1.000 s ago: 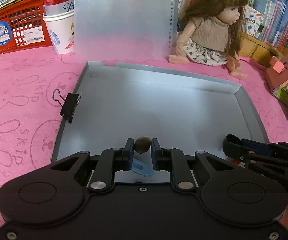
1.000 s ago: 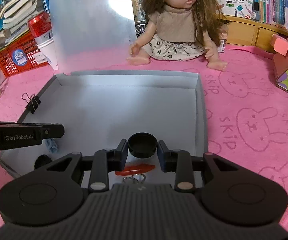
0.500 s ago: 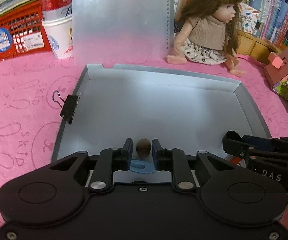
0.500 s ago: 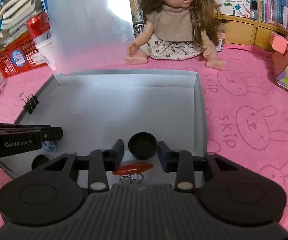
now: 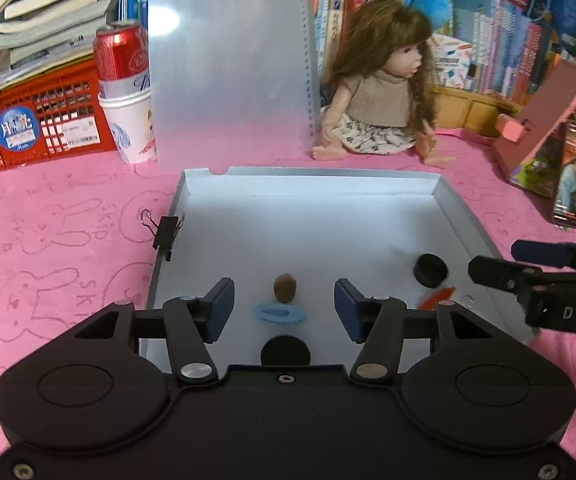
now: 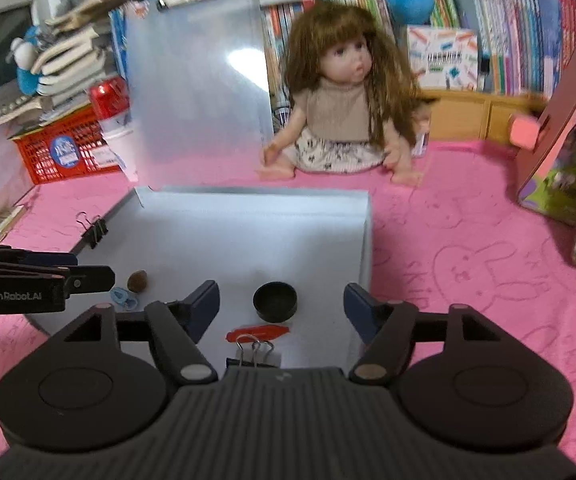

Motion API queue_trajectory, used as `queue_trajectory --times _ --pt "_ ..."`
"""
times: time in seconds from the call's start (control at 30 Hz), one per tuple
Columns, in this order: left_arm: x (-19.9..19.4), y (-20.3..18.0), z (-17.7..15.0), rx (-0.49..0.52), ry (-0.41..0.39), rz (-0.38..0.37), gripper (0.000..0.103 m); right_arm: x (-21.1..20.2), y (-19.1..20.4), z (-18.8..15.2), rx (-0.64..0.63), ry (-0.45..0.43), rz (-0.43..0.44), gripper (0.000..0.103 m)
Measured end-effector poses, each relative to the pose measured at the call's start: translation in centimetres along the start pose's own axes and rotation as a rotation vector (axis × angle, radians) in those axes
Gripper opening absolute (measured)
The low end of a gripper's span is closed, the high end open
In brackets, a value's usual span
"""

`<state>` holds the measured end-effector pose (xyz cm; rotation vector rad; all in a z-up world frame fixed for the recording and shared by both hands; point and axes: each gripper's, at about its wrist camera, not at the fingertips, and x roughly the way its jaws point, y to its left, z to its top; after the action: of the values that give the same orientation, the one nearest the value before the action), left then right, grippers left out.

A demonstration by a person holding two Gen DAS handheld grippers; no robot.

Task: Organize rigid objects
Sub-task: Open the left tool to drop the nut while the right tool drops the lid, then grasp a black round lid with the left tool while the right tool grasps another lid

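Note:
A shallow grey tray (image 5: 312, 216) (image 6: 247, 224) lies on the pink cloth. In it lie a small brown nut (image 5: 285, 287) (image 6: 137, 280), a blue ridged piece (image 5: 280, 314) (image 6: 123, 298), a black cap (image 5: 430, 269) (image 6: 275, 301), a second black cap (image 5: 285, 351), a red strip (image 5: 436, 297) (image 6: 257, 333) and a binder clip (image 6: 253, 354). My left gripper (image 5: 283, 308) is open, above the nut and the blue piece. My right gripper (image 6: 281, 308) is open, its fingers either side of the black cap, touching nothing.
A black binder clip (image 5: 165, 233) (image 6: 95, 229) is clamped on the tray's left rim. A doll (image 5: 380, 92), a frosted sheet (image 5: 227, 64), a can in a paper cup (image 5: 125, 92), a red crate (image 5: 31, 120) and a pink box (image 5: 548, 132) stand behind and right.
Both grippers opened wide and drew back and up. The left one let go of the brown nut, the right one let go of the black cap; both now lie in the tray.

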<state>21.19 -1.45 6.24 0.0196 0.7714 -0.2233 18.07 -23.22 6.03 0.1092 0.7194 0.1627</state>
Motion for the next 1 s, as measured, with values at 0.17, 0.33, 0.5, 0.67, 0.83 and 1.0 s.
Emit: queue_trajectory --times 0.17,0.33,0.5,0.67,0.83,1.0 --pt "-2.7 -0.1 -1.5 0.015 -0.036 -0.028 0.056 -2.8 -0.2 -1.0 -0.052 -0.064 -0.001 0.083" --pt "-4.7 -0.1 -3.4 0.007 -0.033 -0.063 0.056 -5.4 -0.4 -2.8 -0.094 -0.115 -0.010 0.084" --pt "-6.3 -0.3 -5.8 0.002 -0.036 -0.086 0.056 -7.3 -0.7 -4.9 -0.101 -0.157 -0.018 0.084" --pt "-7.5 -0.7 -8.3 -0.010 -0.036 -0.105 0.056 -8.5 -0.8 -7.1 -0.119 -0.175 -0.033 0.084" --pt "-7.9 -1.0 -10.4 -0.022 -0.007 -0.108 0.056 -8.9 -0.4 -9.1 -0.192 -0.172 -0.038 0.087" --pt "-8.4 -1.0 -11.9 -0.025 -0.001 -0.110 0.056 -9.0 -0.1 -10.8 -0.247 -0.152 -0.017 0.087"
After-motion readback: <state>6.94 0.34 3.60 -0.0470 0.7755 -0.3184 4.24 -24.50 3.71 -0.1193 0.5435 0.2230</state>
